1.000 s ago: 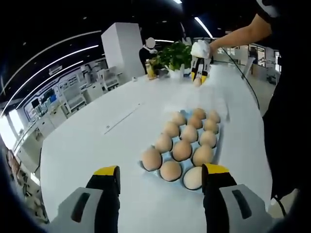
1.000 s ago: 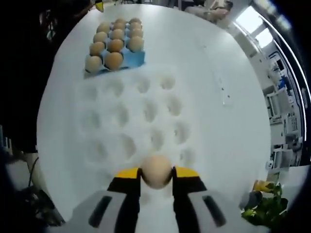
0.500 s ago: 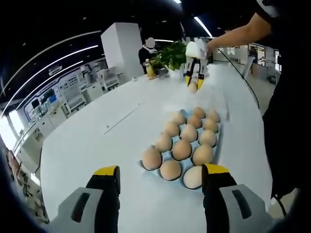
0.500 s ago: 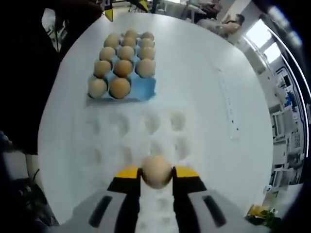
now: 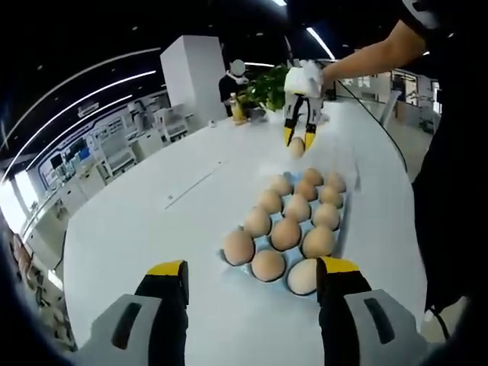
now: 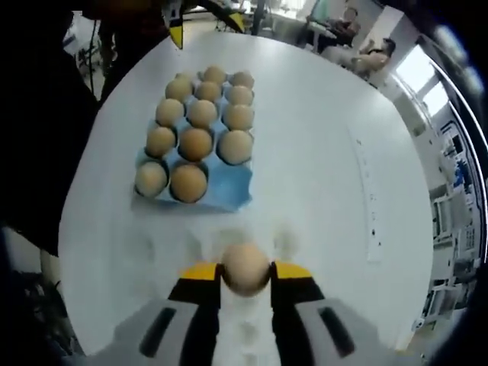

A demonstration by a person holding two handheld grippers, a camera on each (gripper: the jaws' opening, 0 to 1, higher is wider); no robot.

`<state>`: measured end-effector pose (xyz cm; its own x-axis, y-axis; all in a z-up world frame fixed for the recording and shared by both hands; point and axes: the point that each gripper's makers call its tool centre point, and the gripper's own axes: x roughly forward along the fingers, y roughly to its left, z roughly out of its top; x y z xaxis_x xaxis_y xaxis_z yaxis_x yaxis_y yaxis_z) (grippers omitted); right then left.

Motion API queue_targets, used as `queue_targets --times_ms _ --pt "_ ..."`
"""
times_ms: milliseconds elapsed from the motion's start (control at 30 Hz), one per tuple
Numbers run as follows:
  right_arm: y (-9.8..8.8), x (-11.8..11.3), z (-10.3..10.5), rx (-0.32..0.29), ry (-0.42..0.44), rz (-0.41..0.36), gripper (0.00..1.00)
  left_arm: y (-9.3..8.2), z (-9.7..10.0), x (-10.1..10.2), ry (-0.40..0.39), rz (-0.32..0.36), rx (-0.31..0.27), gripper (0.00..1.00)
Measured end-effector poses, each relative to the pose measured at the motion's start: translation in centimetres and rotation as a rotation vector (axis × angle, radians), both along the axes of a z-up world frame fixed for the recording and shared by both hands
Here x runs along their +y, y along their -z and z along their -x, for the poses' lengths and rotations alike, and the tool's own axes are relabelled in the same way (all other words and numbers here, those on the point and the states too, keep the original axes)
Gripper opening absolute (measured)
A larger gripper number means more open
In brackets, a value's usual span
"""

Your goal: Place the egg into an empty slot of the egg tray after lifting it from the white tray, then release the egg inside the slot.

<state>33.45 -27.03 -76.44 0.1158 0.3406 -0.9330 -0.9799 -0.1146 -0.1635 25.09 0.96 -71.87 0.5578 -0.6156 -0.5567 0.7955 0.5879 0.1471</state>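
On a white table [image 6: 320, 137], the right gripper [image 6: 245, 276] is clamped on a tan egg [image 6: 245, 267], held in the air above the white tray [image 6: 252, 335], just short of the blue egg tray [image 6: 232, 183]. The egg tray holds eleven eggs; the slot at its corner nearest the held egg is empty. The left gripper [image 5: 252, 286] hangs with jaws spread apart, holding nothing, near the egg tray's opposite end.
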Motion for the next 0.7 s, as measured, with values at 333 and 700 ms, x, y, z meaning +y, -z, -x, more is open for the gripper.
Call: queue_targets --times_ms 333,700 --pt "0.3 2.8 0.5 0.017 -0.037 -0.033 0.25 0.1 0.1 0.0 0.001 0.000 0.003 0.69" --pt "1.0 5.8 1.2 0.043 -0.077 -0.063 0.25 0.0 0.1 0.0 -0.002 0.002 -0.002 0.69"
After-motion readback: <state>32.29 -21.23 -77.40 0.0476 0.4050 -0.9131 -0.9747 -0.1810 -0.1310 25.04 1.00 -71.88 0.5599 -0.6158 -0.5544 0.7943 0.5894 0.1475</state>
